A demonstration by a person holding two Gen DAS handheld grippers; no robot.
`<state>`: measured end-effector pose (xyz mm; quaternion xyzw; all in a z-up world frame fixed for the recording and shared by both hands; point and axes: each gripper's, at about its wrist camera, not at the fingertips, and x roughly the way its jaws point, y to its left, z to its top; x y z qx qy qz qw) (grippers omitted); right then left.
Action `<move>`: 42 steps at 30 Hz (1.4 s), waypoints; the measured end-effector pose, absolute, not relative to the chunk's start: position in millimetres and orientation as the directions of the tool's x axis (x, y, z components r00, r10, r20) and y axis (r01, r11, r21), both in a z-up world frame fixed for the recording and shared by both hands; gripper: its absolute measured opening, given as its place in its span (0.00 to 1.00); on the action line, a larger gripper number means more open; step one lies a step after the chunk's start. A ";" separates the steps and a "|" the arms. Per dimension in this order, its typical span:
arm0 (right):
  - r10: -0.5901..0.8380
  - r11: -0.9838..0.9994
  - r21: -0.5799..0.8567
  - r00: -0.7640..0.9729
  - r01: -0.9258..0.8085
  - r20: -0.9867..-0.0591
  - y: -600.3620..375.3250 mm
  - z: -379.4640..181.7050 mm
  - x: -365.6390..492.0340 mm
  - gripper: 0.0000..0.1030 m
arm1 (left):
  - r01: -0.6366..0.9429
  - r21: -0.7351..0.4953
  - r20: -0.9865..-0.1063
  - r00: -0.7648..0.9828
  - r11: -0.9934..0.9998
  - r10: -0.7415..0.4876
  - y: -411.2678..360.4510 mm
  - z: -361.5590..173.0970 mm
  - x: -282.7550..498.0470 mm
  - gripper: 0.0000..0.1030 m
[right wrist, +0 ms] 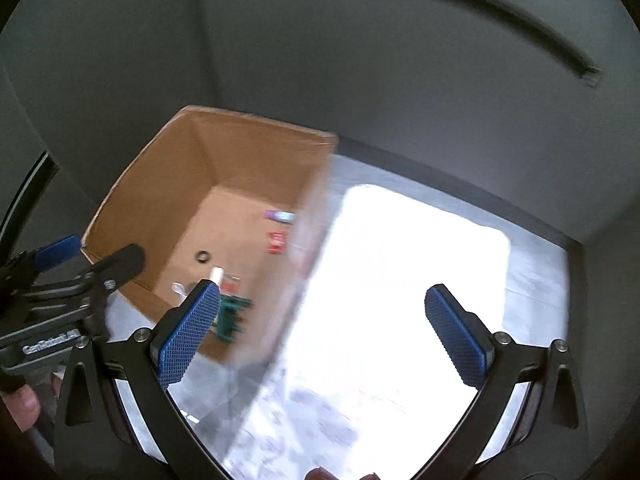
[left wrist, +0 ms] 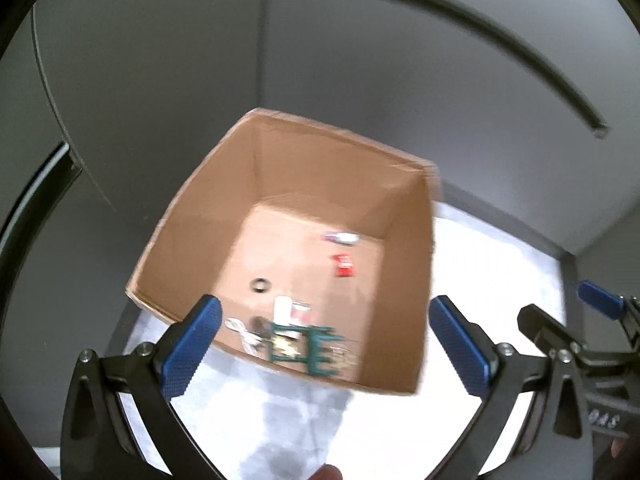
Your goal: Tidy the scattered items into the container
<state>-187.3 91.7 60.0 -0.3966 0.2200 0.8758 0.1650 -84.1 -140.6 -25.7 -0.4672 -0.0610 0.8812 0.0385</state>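
An open cardboard box [left wrist: 404, 248] stands on a pale marbled surface and also shows in the right wrist view [right wrist: 160, 184]. Inside lie a red packet [left wrist: 344, 266], a small tube [left wrist: 340, 237], a black ring [left wrist: 260, 285], a white bottle [left wrist: 282, 309], a green rack-like item [left wrist: 316, 346] and a silvery piece [left wrist: 240, 330]. My left gripper [left wrist: 326, 344] is open and empty above the box's near edge. My right gripper [right wrist: 324, 332] is open and empty, to the right of the box over the bright surface.
Grey cabinet walls [left wrist: 360, 60] with a dark curved handle [left wrist: 480, 20] rise behind the box. The other gripper shows at the right edge of the left wrist view [left wrist: 600, 304] and at the left edge of the right wrist view [right wrist: 60, 256].
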 end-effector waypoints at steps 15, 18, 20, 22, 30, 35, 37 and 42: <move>0.265 -0.677 0.230 -0.523 -0.699 -0.810 107.7 180.6 87.3 1.00 | -0.348 0.031 -0.872 -0.468 -0.937 0.144 6.2 96.6 62.2 1.00; 0.250 -0.656 0.297 -0.571 -0.694 -0.782 94.0 187.7 128.9 1.00 | -0.347 0.096 -0.859 -0.502 -0.933 0.099 8.1 114.3 98.3 1.00; 0.238 -0.658 0.325 -0.596 -0.680 -0.767 83.6 188.0 142.5 1.00 | -0.352 0.130 -0.851 -0.520 -0.927 0.078 8.9 122.1 117.6 1.00; 0.220 -0.655 0.351 -0.614 -0.669 -0.758 75.6 187.5 152.3 1.00 | -0.328 0.125 -0.839 -0.538 -0.936 0.076 2.5 127.6 130.9 1.00; 0.226 -0.685 0.340 -0.631 -0.644 -0.742 62.2 194.0 149.4 1.00 | -0.275 0.031 -0.789 -0.597 -0.961 0.146 -14.6 149.1 136.8 1.00; 0.272 -0.697 0.289 -0.615 -0.656 -0.740 55.6 192.1 144.9 1.00 | -0.270 0.075 -0.769 -0.628 -0.960 0.117 -10.2 157.4 132.5 1.00; 0.257 -0.693 0.301 -0.614 -0.655 -0.746 58.9 188.0 144.6 1.00 | -0.272 0.052 -0.780 -0.611 -0.961 0.131 -10.6 153.5 128.9 1.00; 0.241 -0.674 0.318 -0.605 -0.667 -0.759 64.9 180.5 145.4 1.00 | -0.275 0.070 -0.793 -0.599 -0.959 0.114 -4.7 144.0 131.7 1.00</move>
